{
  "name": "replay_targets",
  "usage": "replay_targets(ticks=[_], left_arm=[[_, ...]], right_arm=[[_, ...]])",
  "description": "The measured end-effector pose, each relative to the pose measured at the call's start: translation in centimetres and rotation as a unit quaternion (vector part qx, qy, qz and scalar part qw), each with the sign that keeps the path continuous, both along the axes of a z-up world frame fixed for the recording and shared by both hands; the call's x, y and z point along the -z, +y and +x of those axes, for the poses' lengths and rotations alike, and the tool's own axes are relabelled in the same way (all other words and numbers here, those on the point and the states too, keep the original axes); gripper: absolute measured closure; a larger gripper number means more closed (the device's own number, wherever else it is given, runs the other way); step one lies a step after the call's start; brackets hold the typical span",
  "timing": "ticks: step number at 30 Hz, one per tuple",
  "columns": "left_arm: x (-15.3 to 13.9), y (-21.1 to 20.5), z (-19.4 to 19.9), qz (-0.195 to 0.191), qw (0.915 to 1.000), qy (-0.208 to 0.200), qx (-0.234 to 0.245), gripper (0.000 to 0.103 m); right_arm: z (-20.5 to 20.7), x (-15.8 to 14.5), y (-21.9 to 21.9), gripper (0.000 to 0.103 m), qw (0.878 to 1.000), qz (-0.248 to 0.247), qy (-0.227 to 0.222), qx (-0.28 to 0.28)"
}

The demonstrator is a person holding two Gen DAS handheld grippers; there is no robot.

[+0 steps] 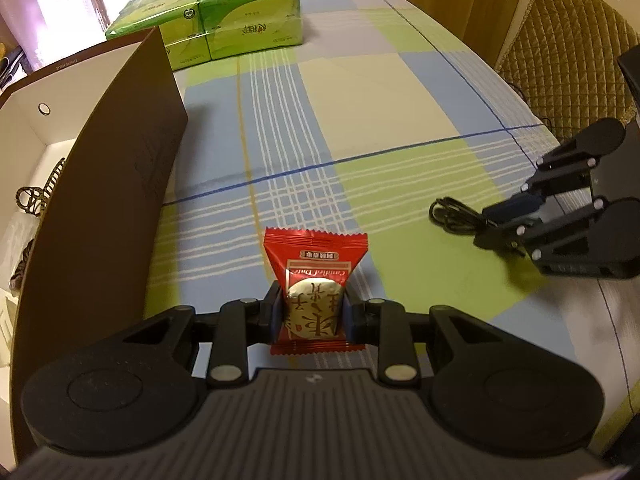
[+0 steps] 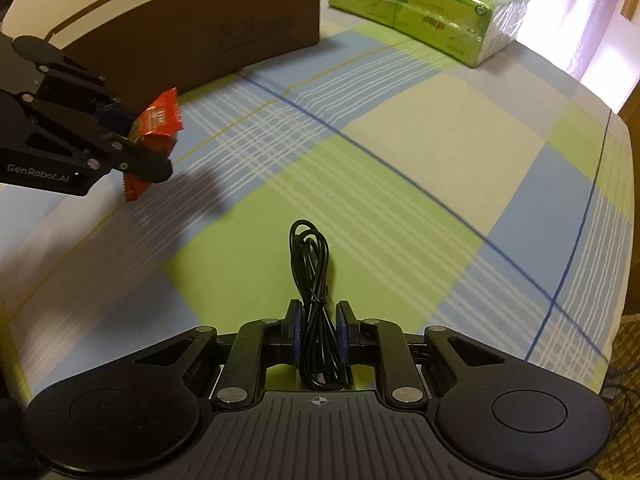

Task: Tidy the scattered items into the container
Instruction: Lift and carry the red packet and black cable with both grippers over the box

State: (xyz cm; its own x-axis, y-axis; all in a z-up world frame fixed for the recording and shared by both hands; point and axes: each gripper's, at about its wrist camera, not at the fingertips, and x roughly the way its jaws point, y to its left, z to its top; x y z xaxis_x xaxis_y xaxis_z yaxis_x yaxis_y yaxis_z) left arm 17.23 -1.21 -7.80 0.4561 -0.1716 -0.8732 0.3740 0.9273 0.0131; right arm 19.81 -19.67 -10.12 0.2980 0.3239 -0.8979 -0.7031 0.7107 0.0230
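Note:
My left gripper (image 1: 312, 310) is shut on a red snack packet (image 1: 314, 276) and holds it above the checked tablecloth, just right of the brown cardboard box (image 1: 120, 160). The packet also shows in the right wrist view (image 2: 156, 128), in the left gripper (image 2: 132, 140). My right gripper (image 2: 319, 330) is shut on a coiled black cable (image 2: 312, 276) that lies on the cloth. In the left wrist view the right gripper (image 1: 504, 224) sits at the right with the cable (image 1: 452, 214) trailing from it. The box holds a patterned hair clip (image 1: 36, 196).
A green shrink-wrapped pack of tissues (image 1: 224, 12) stands at the far end of the table, beside the box; it also shows in the right wrist view (image 2: 424, 12). A quilted chair (image 1: 568, 48) stands past the table's right edge.

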Motion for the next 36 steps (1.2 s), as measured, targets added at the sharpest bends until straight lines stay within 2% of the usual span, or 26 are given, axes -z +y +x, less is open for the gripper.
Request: replay_targets(ticks=[11, 19, 28, 36], left_arm=[[-0.6, 0.6, -2.2, -0.011, 0.9999, -0.003, 0.008, 0.079], [-0.6, 2.0, -3.8, -0.018, 0.9998, -0.001, 0.005, 0.079], [-1.5, 4.4, -6.5, -0.041, 0.9991, 0.011, 0.000, 0.079], [-5.4, 8.7, -8.8, -0.064, 0.9979, -0.009, -0.010, 0.079]], right_arm=[[-2.9, 0.0, 1.5, 0.083, 1.000, -0.005, 0.011, -0.004], [-4.5, 0.0, 2.9, 0.083, 0.999, 0.017, 0.037, 0.005], [-5.5, -0.1, 4.3, 0.084, 0.987, 0.091, 0.116, 0.060], [-5.8, -2.6, 7.3, 0.084, 0.967, 0.186, 0.155, 0.074]])
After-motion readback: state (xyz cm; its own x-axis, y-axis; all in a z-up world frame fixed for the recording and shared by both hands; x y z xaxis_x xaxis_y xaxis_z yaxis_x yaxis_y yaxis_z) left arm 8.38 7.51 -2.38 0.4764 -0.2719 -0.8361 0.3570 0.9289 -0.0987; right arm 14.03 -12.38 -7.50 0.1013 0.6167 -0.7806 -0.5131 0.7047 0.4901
